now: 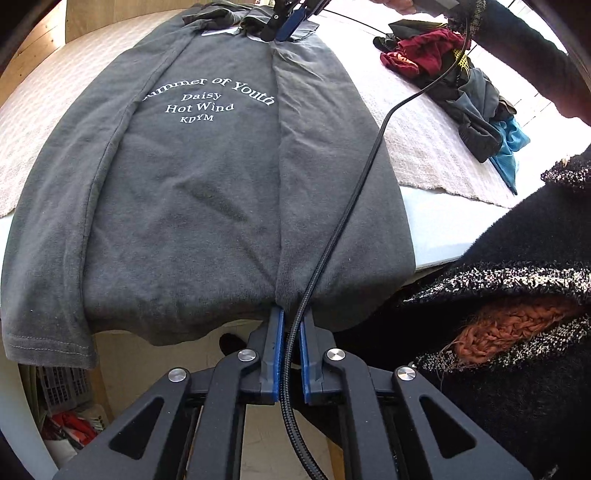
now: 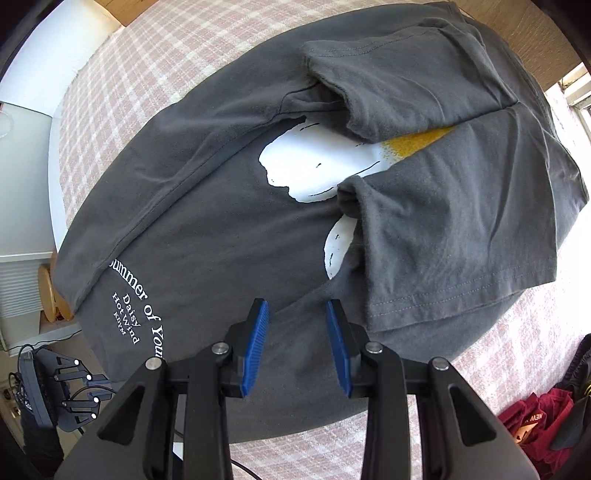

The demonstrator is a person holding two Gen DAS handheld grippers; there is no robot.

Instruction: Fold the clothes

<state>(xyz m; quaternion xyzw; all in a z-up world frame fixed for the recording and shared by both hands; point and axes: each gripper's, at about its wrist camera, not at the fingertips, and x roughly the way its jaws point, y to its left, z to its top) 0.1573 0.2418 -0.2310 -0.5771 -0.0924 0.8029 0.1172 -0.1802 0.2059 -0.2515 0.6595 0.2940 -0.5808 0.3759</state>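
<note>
A dark grey T-shirt (image 1: 207, 177) with white lettering lies flat on the checked cloth (image 1: 417, 122), both long sides folded inward. Its hem hangs over the near table edge. My left gripper (image 1: 291, 314) sits at that hem, fingers nearly together on the edge of the right folded flap, with a black cable (image 1: 354, 192) running over them. My right gripper (image 1: 286, 22) hovers at the collar end. In the right wrist view my right gripper (image 2: 295, 310) is open just above the T-shirt (image 2: 221, 229), beside the folded sleeve (image 2: 443, 236). The left gripper (image 2: 66, 387) shows small at lower left.
A pile of loose clothes (image 1: 454, 77), dark red, grey and blue, lies on the cloth to the right; its red garment (image 2: 532, 424) shows at lower right. A person's black sleeve (image 1: 517, 295) fills the right side. A basket (image 1: 62, 384) stands under the table.
</note>
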